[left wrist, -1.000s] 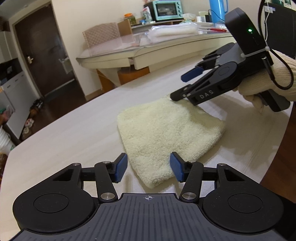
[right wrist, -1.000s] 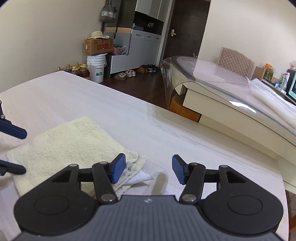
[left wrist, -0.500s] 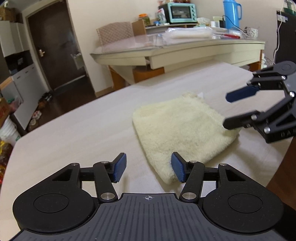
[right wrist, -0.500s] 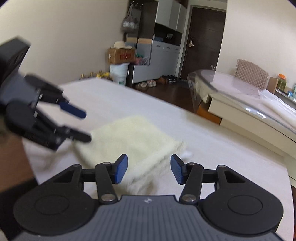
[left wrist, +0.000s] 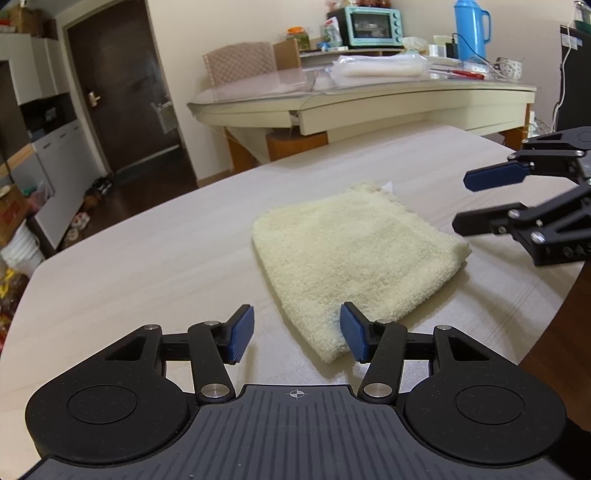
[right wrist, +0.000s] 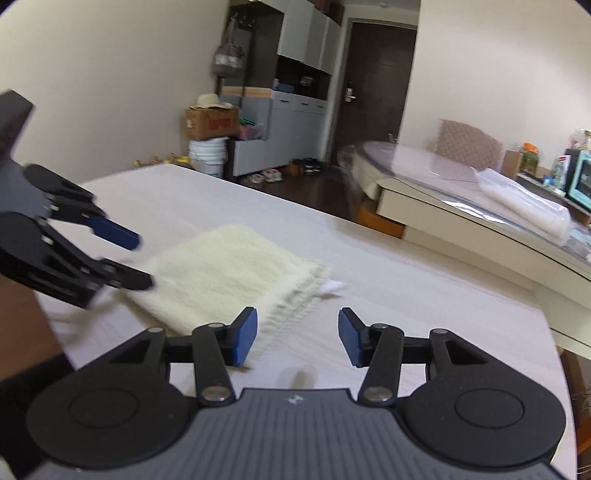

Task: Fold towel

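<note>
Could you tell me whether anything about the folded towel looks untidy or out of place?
Mostly tidy: the towel lies folded flat on the table. Only a small white tag pokes out at one frayed corner.

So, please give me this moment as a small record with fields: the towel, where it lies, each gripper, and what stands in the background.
towel: cream towel, folded into a compact stack, flat, held by nothing
surface: pale table
label: small white tag sticks out at one corner of the towel
left gripper: open, near corner of the towel between its fingers, no pad pressing
right gripper: open, beside the layered edge, nothing between its fingers
background: teal oven, blue flask on a second table
</note>
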`<state>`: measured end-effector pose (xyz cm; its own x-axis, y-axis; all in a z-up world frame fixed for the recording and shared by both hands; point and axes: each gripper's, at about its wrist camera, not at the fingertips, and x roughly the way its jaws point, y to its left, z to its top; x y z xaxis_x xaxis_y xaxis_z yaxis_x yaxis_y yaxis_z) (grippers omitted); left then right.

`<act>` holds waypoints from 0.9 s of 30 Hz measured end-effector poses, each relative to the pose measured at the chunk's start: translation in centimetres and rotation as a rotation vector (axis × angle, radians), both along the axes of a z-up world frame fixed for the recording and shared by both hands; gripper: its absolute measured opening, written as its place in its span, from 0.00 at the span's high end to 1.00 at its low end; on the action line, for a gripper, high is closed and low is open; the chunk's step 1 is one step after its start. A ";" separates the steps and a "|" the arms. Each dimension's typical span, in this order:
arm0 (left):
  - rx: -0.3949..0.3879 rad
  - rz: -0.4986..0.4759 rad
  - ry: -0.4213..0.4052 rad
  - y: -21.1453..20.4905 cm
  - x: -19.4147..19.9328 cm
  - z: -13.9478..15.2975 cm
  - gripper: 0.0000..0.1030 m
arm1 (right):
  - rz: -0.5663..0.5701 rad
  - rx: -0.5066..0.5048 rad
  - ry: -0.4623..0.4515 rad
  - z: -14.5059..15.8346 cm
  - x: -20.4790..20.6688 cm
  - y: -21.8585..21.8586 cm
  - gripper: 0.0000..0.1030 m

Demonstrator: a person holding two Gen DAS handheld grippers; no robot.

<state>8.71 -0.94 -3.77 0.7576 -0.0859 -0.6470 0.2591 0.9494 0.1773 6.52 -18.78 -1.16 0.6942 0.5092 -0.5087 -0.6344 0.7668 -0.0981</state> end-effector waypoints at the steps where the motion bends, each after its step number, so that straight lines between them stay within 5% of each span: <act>1: -0.003 0.007 0.000 0.0 0.0 0.0 0.45 | 0.021 0.001 0.010 -0.1 -0.3 0.5 0.48; 10: -0.044 0.078 0.016 0.2 0.0 0.0 0.42 | 0.011 0.004 0.071 -2.2 0.0 1.3 0.45; 27: -0.054 0.154 -0.029 0.9 -0.2 0.2 0.15 | -0.080 0.068 0.068 -1.2 -2.7 0.6 0.31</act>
